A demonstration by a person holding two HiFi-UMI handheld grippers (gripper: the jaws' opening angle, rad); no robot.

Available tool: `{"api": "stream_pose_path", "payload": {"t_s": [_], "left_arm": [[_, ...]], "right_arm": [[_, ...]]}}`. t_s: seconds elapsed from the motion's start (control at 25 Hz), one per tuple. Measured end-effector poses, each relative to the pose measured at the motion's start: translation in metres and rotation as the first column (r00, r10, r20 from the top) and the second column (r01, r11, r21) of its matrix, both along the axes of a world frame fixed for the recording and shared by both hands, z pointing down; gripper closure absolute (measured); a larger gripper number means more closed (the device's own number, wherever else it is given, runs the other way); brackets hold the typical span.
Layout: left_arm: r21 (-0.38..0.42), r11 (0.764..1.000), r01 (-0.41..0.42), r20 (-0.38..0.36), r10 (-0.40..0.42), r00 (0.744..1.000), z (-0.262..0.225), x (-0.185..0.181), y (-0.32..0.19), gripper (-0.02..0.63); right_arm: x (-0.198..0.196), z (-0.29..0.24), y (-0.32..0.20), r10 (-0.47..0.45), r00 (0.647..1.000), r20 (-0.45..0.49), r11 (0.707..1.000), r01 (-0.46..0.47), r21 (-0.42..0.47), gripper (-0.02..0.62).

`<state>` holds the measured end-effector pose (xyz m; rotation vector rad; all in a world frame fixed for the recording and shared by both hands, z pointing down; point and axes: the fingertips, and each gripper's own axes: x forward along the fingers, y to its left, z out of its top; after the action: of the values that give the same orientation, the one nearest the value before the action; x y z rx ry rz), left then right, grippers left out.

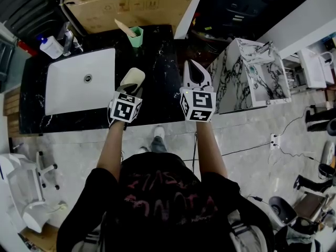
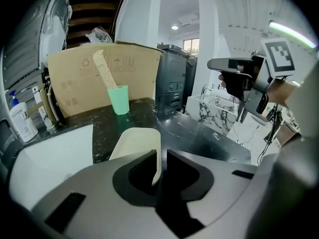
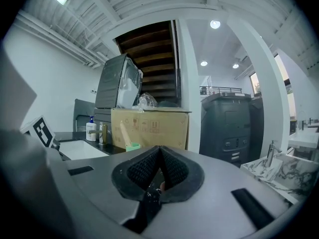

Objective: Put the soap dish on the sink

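At centre frame, over the black bench, I am gripping the cream soap dish by its near wall with my left hand-held gripper, probably to leave its base free for setting down. It is just right of the white sink. My right hand-held gripper is hanging alongside, jaws together, empty.

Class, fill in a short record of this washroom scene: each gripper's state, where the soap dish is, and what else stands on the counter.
Left tongs: shut on the wall of the soap dish
Right tongs: shut, nothing in them
Soap dish: cream, over the black counter, just right of the white sink
Also on counter: green cup, soap bottle
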<state>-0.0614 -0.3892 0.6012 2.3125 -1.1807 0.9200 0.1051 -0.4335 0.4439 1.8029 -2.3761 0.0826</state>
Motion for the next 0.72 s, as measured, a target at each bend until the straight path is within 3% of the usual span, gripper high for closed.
{"api": "stream_pose_path", "payload": {"t_s": [0.36,0.72], "left_arm": [[0.084,0.996,0.032,-0.052,-0.028,0.998,-0.032,-0.008,-0.002,0.538],[0.202,0.976,0.085,-0.11,-0.063,0.992,-0.081,-0.024,-0.006,0.572]], "right_arm": [[-0.009,-0.002,0.008,-0.008,1.0,0.005,1.0,0.008,0.001,0.581],[-0.014,-0.006,0.025,-0.007,1.0,0.002,1.0,0.007,-0.001,0.581]]}}
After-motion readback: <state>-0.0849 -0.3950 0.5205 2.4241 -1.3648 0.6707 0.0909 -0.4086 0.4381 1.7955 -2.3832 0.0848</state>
